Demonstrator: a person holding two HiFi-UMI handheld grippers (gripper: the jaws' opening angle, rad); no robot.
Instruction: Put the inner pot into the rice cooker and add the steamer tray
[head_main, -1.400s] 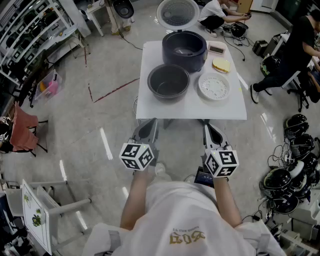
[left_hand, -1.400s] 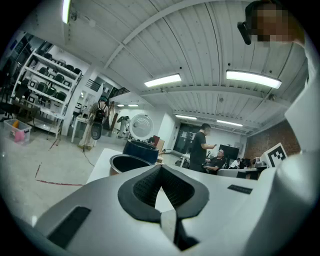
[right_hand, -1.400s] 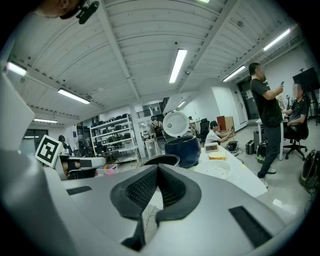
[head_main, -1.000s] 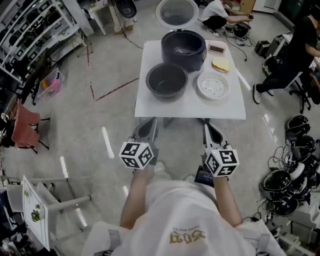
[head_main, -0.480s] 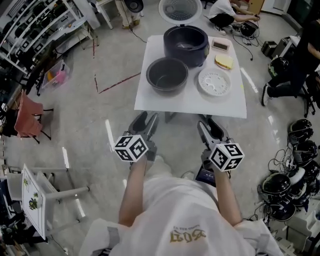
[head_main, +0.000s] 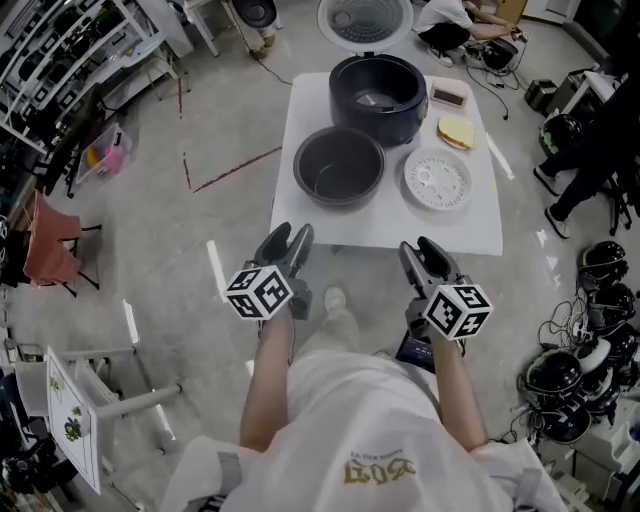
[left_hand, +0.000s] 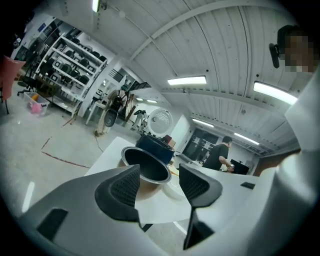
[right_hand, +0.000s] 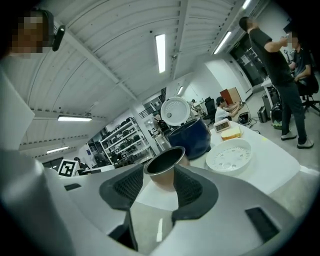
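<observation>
- Since the earlier frames both claws have come forward towards the table, and their jaws, shut then, have just been opening; the person has also stepped closer
- The left claw (head_main: 291, 237) stands spread with nothing between its pads; in the left gripper view the inner pot (left_hand: 147, 162) shows through the gap, but well apart from it
- The right claw (head_main: 420, 249) is spread and empty too, level with the left one and short of the near edge of the table (head_main: 300, 215)
- The inner pot (head_main: 339, 166) stands on the table ahead of the claws, close in front of the rice cooker (head_main: 378, 95); whether the two touch I cannot tell
- The steamer tray (head_main: 438, 180) lies just beside the pot, on its right
- The cooker's lid (head_main: 364, 20) is tipped back on the far side, so the well is open and, as far as can be seen, empty
- Judged from this, the step in hand is the reach for the pot; nothing is placed yet
- The next move likely calls for one claw on each side of the rim, a level lift over the cooker's wall, then a straight lowering
- The pot stands upright with its mouth up; being round it has no long axis across the table, and its own axis is vertical, matching the well, so no turning should be needed
- The tray lies flat with its holed face up, and it is also round
</observation>
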